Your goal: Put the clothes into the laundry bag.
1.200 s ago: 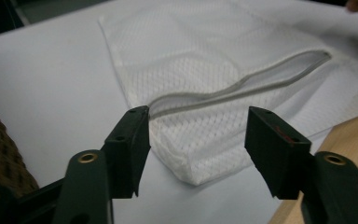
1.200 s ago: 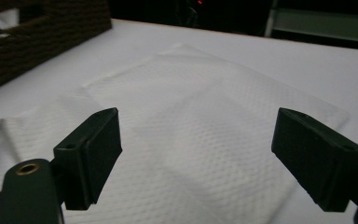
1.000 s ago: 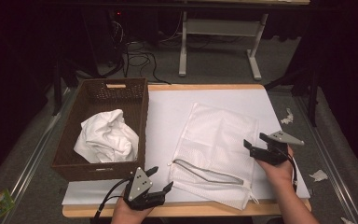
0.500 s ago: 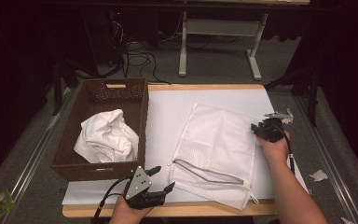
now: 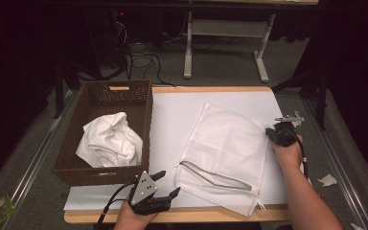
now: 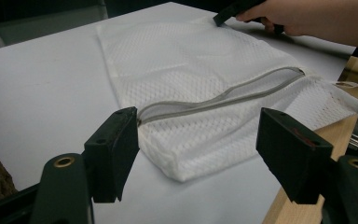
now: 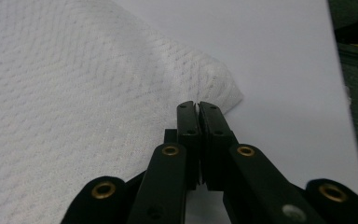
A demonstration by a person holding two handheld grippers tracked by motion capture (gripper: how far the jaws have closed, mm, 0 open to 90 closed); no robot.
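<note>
Mesh bag (image 5: 225,153) flat, zipper part-open — basket (image 5: 141,103) holds cloth (image 5: 109,141).

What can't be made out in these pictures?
- Whether the shut right gripper pinches the mesh bag: its fingers cover the bag's edge in the right gripper view; too small in the high view.
- What the white cloth in the basket is: crumpled, folds hide its shape.
- Bag contents: the mesh lies flat, the zipper gap shows nothing.
- Left gripper: cable cut off by the bottom edge.
</note>
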